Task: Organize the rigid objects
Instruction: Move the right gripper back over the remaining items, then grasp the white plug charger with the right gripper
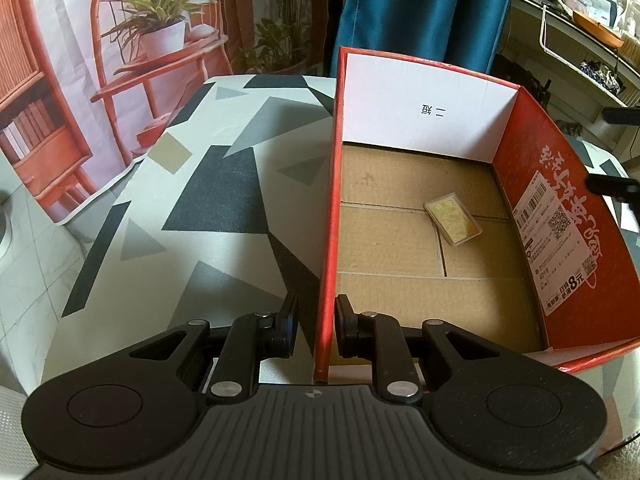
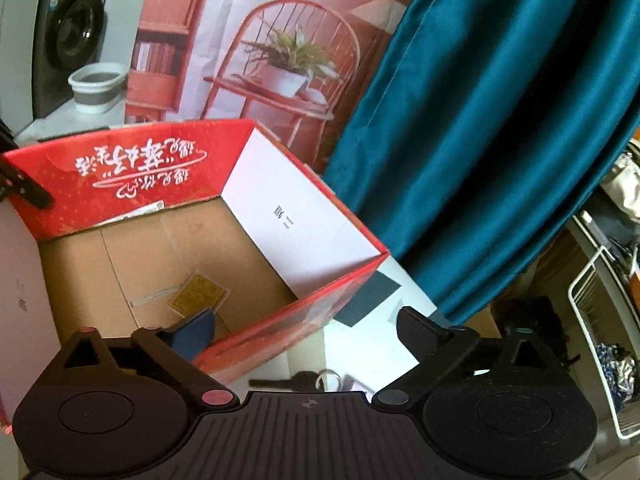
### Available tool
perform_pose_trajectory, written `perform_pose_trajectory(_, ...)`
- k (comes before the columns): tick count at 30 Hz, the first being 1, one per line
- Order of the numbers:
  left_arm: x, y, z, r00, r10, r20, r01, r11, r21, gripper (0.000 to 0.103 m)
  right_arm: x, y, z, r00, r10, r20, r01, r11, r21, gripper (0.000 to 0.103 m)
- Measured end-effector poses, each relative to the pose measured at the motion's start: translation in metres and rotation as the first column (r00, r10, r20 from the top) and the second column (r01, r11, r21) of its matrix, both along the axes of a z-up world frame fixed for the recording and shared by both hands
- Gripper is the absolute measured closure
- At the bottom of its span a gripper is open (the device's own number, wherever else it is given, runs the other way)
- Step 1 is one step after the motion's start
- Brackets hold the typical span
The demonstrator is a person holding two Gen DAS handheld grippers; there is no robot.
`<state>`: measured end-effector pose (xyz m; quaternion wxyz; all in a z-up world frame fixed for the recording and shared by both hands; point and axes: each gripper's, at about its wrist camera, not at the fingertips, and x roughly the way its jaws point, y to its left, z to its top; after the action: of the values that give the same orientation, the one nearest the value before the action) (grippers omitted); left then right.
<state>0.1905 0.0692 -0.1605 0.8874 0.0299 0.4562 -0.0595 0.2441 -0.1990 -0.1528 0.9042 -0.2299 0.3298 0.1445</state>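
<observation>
A red cardboard box (image 1: 560, 216) with a brown floor stands on the patterned table; it also shows in the right wrist view (image 2: 120, 176). A gold bar in a clear case (image 1: 452, 218) lies flat on the box floor, also seen in the right wrist view (image 2: 198, 294). My left gripper (image 1: 316, 324) straddles the box's left wall (image 1: 330, 216), one finger on each side, close to the wall. My right gripper (image 2: 308, 320) is open and empty, above the box's near right wall. A key with a ring (image 2: 304, 380) lies on the table under the right gripper.
The table (image 1: 208, 184) has a grey, black and white geometric cover. A teal curtain (image 2: 500, 120) hangs behind. A printed backdrop (image 1: 120, 60), a washing machine (image 2: 68, 36) and wire shelving (image 2: 600, 320) surround the table.
</observation>
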Motion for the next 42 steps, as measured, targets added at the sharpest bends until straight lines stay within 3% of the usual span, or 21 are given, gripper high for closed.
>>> perform_pose_trajectory(2,0.0,0.0,0.0,1.0,0.0,0.0,0.0,1.0,0.0,0.082,-0.006,-0.01,0.004,1.0,-0.013,0.011,0.013,1.0,0.028,0.001)
perform_pose_trajectory(8,-0.001,-0.002,0.0,1.0,-0.003,0.004,0.003,1.0,0.012,0.082,-0.024,-0.042,0.0,0.996,-0.088,-0.02,0.089,0.994,0.057,0.001)
perform_pose_trajectory(12,-0.001,0.0,0.0,1.0,-0.002,0.005,0.002,1.0,0.01,0.082,-0.031,-0.059,-0.019,0.985,-0.151,-0.084,0.154,0.988,0.025,0.001)
perform_pose_trajectory(19,-0.001,0.0,0.0,1.0,-0.002,0.005,0.002,1.0,0.01,0.082,-0.052,-0.063,-0.066,0.969,-0.15,-0.195,0.143,0.989,-0.047,0.001)
perform_pose_trajectory(24,-0.001,0.0,0.0,1.0,-0.002,0.005,0.002,1.0,0.01,0.082,-0.065,-0.06,-0.093,0.95,-0.14,-0.277,0.12,0.989,-0.087,0.014)
perform_pose_trajectory(26,-0.001,0.0,0.0,1.0,-0.002,0.005,0.002,1.0,0.011,0.082,-0.071,-0.06,-0.096,0.946,-0.137,-0.294,0.117,0.99,-0.084,0.015)
perform_pose_trajectory(28,-0.001,0.0,0.0,1.0,-0.002,0.005,0.002,1.0,0.01,0.082,-0.075,-0.061,-0.096,0.942,-0.133,-0.308,0.114,0.99,-0.079,0.023)
perform_pose_trajectory(35,-0.001,-0.001,0.0,1.0,-0.001,0.004,0.001,1.0,0.011,0.082,-0.069,-0.053,-0.087,0.954,-0.103,-0.281,0.092,0.994,-0.054,0.027)
perform_pose_trajectory(37,-0.001,-0.001,0.0,1.0,-0.002,0.004,0.002,1.0,0.012,0.082,-0.064,-0.047,-0.086,0.954,-0.074,-0.289,0.064,0.997,-0.044,0.031)
perform_pose_trajectory(39,-0.002,-0.001,0.0,1.0,-0.002,0.005,0.002,1.0,0.012,0.082,-0.059,-0.043,-0.086,0.955,-0.061,-0.291,0.056,0.998,-0.028,0.042)
perform_pose_trajectory(42,-0.001,-0.001,0.001,1.0,0.0,0.004,0.0,1.0,0.009,0.082,-0.048,-0.047,-0.084,0.958,-0.106,-0.268,0.11,0.994,0.0,0.049)
